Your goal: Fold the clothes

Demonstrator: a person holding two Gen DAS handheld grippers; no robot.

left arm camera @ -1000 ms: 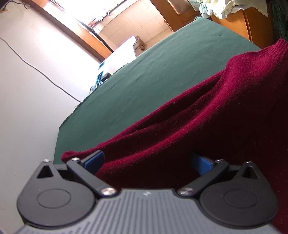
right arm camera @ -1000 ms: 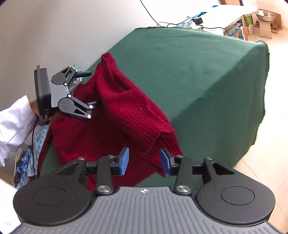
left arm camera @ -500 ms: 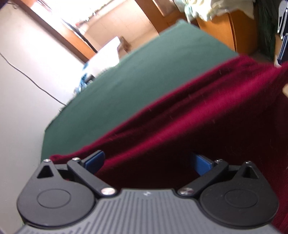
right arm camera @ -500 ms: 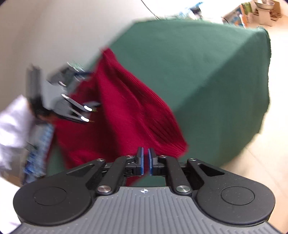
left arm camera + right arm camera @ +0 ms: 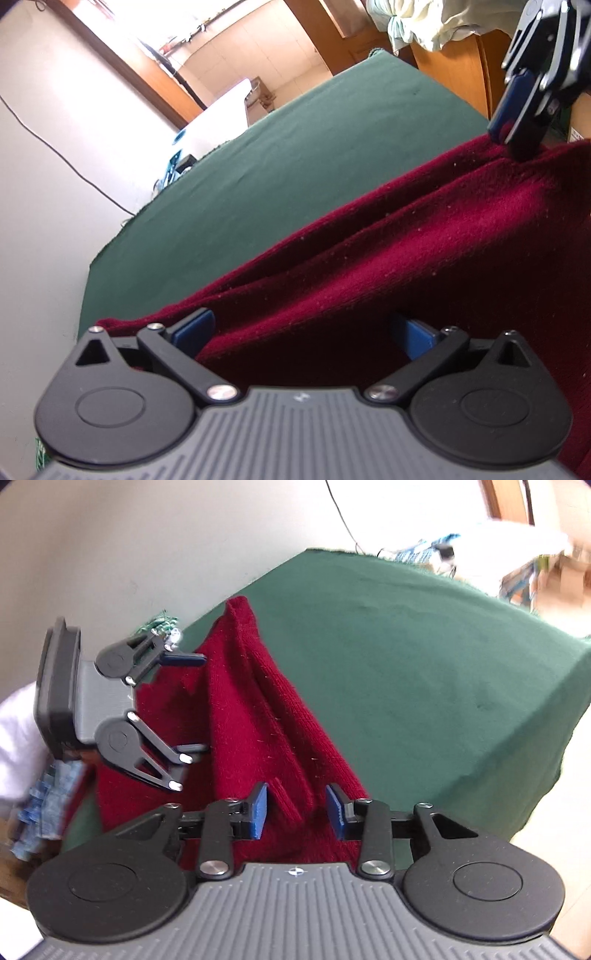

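**Sweater on the green table**

The dark red knitted sweater (image 5: 258, 716) lies bunched at the near edge of my green-clothed table (image 5: 424, 657), white wall behind. My right gripper (image 5: 297, 812) jaws are opening around a fold; left gripper (image 5: 303, 332) jaws stand apart over cloth

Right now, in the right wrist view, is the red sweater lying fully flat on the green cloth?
No. The red sweater is bunched into raised ridges over the green cloth, one end standing up in a peak.

A table draped in green cloth (image 5: 424, 657) is stretching ahead of the right gripper (image 5: 297, 814). A red sweater (image 5: 258, 716) is lying on it just beyond the fingertips.
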